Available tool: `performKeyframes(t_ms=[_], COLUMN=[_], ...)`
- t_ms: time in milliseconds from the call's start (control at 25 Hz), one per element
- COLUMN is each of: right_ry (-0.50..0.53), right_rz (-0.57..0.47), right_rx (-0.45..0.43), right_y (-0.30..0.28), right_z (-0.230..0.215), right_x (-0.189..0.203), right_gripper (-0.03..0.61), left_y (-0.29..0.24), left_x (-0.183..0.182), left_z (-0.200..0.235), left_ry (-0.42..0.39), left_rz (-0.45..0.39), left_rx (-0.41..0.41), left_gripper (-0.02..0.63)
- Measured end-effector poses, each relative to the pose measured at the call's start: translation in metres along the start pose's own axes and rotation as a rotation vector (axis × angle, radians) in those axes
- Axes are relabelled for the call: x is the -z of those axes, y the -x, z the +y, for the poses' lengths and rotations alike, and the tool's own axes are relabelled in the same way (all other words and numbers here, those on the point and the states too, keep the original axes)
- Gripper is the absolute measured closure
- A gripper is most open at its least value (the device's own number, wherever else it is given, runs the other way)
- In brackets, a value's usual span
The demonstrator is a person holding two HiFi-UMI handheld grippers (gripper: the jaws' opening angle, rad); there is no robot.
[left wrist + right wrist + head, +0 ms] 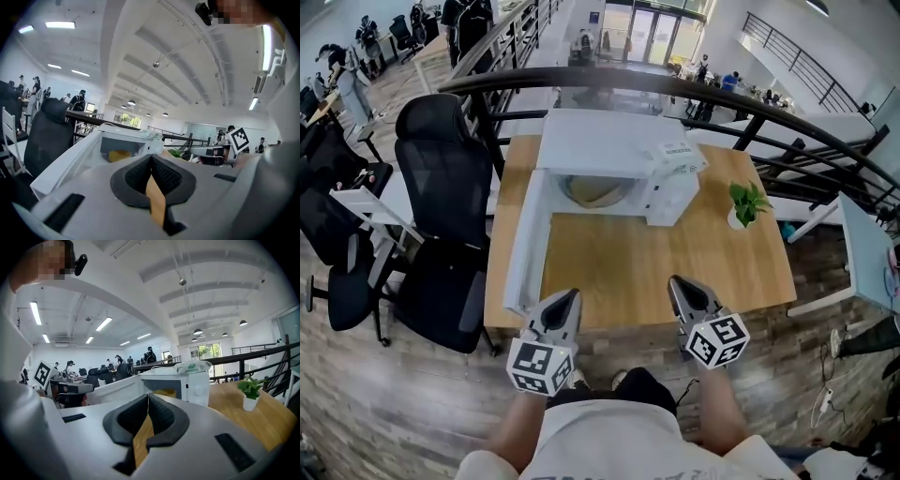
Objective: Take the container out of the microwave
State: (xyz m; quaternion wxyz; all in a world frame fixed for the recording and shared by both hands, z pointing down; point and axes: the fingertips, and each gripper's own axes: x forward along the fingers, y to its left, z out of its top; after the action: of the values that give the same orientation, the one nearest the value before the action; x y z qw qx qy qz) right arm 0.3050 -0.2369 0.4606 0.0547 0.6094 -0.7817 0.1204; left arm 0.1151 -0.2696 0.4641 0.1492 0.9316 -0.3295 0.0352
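A container (595, 192) sits inside the open microwave (609, 141), straight ahead across the table (619, 258); the left gripper (571, 294) looks slightly nearer than the right gripper (676, 281), both pinched closed and empty.

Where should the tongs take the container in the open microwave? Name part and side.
Probably the container by its near rim, from the front: it sits low inside the microwave, walls close the other sides, and the door stands open at left.
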Motion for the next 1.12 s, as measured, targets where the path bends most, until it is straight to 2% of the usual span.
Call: performKeyframes(t_ms=[320, 480, 600, 800, 1120], right_ry=[0.125, 0.275, 0.386, 0.508, 0.745], right_rz=[0.097, 0.19, 0.251, 0.325, 0.434], right_rx=[-0.054, -0.113, -0.174, -0.289, -0.303], right_y=[-0.065, -0.121, -0.163, -0.237, -0.326], right_z=[-0.012, -0.017, -0.022, -0.018, -0.011], right_x=[-0.002, 0.007, 0.018, 0.031, 0.079], right_gripper=[0.553, 0.48, 0.469, 0.465, 0.463], left_y=[-0.021, -0.038, -0.05, -0.065, -0.068], left_x=[-0.005, -0.013, -0.014, -0.011, -0.005], left_z=[0.009, 0.022, 0.029, 0.038, 0.06], left_ry=[0.044, 0.054, 0.07, 0.056, 0.096], left_rz=[-0.024, -0.035, -0.037, -0.037, -0.037], left_rx=[-0.02, -0.06, -0.1, -0.161, -0.282], left_gripper=[0.581, 0.581, 0.581, 0.581, 0.581])
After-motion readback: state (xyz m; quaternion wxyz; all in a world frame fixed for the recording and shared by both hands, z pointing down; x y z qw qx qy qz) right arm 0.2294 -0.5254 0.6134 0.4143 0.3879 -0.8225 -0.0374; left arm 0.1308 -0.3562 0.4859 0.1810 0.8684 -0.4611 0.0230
